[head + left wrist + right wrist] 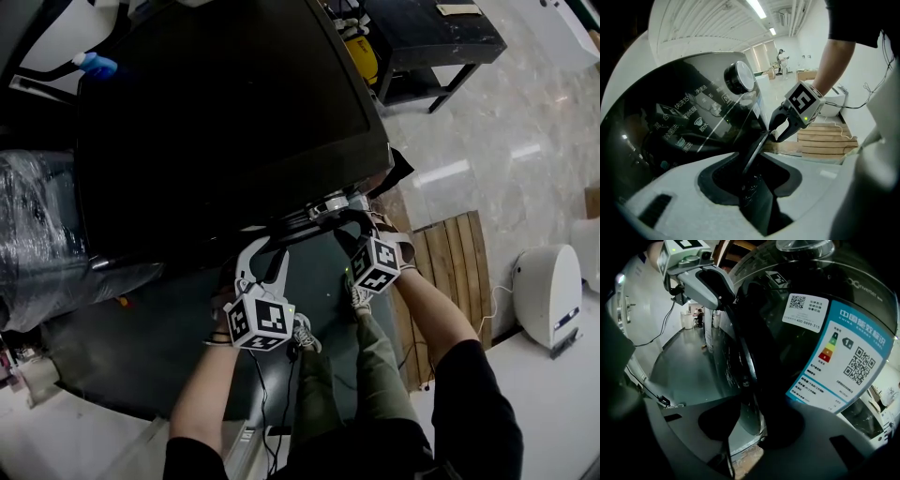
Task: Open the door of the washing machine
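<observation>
At the far left stood a bulk wrapped in clear plastic (37, 234), and beside it the washing machine (225, 122) filled the upper middle of the head view, its glossy black top facing up. The left gripper (265, 246) reached up to the front edge of that top. In its own view the thin dark edge of the door (757, 149) ran straight between its jaws and they were closed on it, just below the control panel with its round knob (738, 77). Just to the right, the right gripper (345, 217) met the same front edge, near the machine's right corner. Its jaws, too, were clamped on the door's rim, with a blue-bordered energy label (839, 357) stuck on the dark glass beside them. Both grippers pointed up the picture and sat near each other, each held by a bare forearm. Further right a slatted wooden platform (450, 262) lay on the pale floor – and beyond it, near the edge, stood a small white appliance (548, 295).
</observation>
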Available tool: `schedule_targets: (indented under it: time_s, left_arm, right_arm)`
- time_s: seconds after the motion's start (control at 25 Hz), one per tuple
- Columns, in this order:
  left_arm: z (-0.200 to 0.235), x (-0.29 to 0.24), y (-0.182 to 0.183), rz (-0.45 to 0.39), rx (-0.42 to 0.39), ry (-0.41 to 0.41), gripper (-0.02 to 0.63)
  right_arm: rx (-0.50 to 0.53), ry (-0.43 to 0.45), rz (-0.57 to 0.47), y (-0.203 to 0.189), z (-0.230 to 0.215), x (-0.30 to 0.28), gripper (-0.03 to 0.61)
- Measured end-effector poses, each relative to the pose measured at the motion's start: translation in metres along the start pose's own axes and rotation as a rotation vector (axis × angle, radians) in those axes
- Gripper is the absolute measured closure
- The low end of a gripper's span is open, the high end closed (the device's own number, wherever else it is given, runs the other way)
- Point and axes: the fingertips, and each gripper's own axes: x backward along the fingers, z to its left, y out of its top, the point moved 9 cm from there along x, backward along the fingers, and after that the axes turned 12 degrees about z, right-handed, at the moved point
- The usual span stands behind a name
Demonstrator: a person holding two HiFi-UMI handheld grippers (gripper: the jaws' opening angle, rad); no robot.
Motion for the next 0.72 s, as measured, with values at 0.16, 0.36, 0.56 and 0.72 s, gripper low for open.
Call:
schedule_targets:
  time_s: [0.16,0.36,0.56,0.72]
  left_arm:
    - [0.000,0.001,-0.001,-0.002,0.017,-0.010,0.479]
    - [-0.008,0.006,-0.003,0.008,0.008,-0.076,0.480]
    - [-0.055,0.036,-0.033,-0.039,-0.133,-0.123,0.459]
    - [-0.067,0.043,-0.042,-0.043,-0.150,-0.123,0.451]
  right_arm:
    - [-0.015,-0.014,0.001,-0.001,0.002,0.000,0.426]
    - [0.007,0.013,-0.006,-0.014,0.017,0.003,0.428]
    - [-0.052,0.094,-0.053,-0.045,0.094,0.027,0.457]
    - [-0.139,0.043,-0.028,-0.048,0.122,0.033,0.448]
